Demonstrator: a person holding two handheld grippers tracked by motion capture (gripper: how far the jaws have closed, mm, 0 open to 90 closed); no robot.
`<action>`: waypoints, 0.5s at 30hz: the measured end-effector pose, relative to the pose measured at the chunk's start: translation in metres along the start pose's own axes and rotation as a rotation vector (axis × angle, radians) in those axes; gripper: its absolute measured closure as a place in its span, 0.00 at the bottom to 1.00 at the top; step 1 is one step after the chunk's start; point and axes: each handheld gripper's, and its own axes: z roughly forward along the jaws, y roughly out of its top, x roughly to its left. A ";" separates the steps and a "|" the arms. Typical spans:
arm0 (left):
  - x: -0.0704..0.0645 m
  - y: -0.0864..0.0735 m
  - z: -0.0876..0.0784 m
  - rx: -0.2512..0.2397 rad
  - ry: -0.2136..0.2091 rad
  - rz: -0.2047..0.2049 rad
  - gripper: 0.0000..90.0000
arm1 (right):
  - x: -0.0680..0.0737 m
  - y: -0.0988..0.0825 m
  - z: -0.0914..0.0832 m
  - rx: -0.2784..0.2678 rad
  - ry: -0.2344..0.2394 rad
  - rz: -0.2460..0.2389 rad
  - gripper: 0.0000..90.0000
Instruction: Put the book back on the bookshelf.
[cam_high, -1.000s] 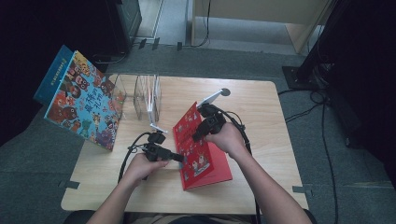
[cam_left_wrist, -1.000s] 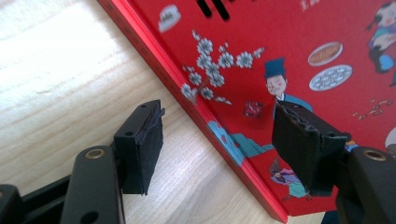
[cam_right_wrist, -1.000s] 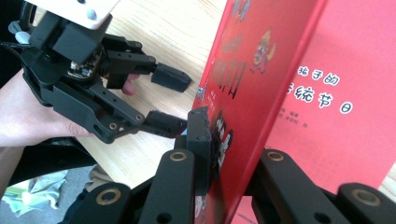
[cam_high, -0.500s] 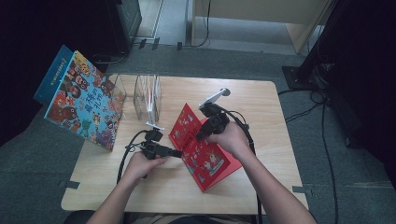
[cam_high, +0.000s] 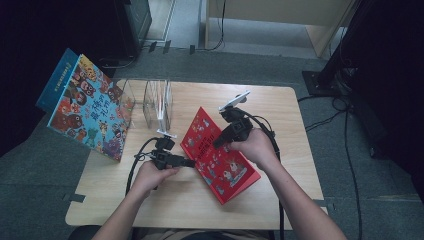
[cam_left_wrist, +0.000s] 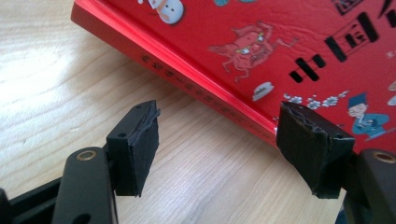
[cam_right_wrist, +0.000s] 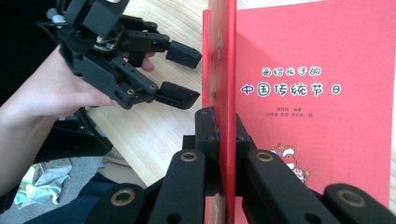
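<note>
While the right gripper (cam_high: 223, 141) clamps its jaws on the front cover of the red picture book (cam_high: 220, 159) and tips that cover up on edge, the book's spine runs from far-left to near-right across the middle of the wooden table (cam_high: 280, 115). Just left of that spine, the left gripper (cam_high: 189, 162) waits with its jaws spread and nothing between them, pointing right at the book's edge. Being nearer the spine, it looks best placed to take the book next. Farther left stand a clear acrylic rack (cam_high: 157, 102) and a colourful leaning book (cam_high: 87, 112).
</note>
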 end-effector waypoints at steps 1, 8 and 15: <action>0.000 0.000 0.000 0.000 0.000 0.000 0.34 | 0.000 -0.001 -0.003 -0.002 0.003 -0.001 0.98; -0.002 0.011 -0.003 -0.031 -0.041 0.018 0.32 | 0.002 -0.005 -0.011 -0.024 0.021 -0.020 0.98; -0.001 0.016 -0.004 -0.021 -0.077 0.020 0.28 | 0.000 -0.008 -0.016 -0.061 0.046 -0.045 0.98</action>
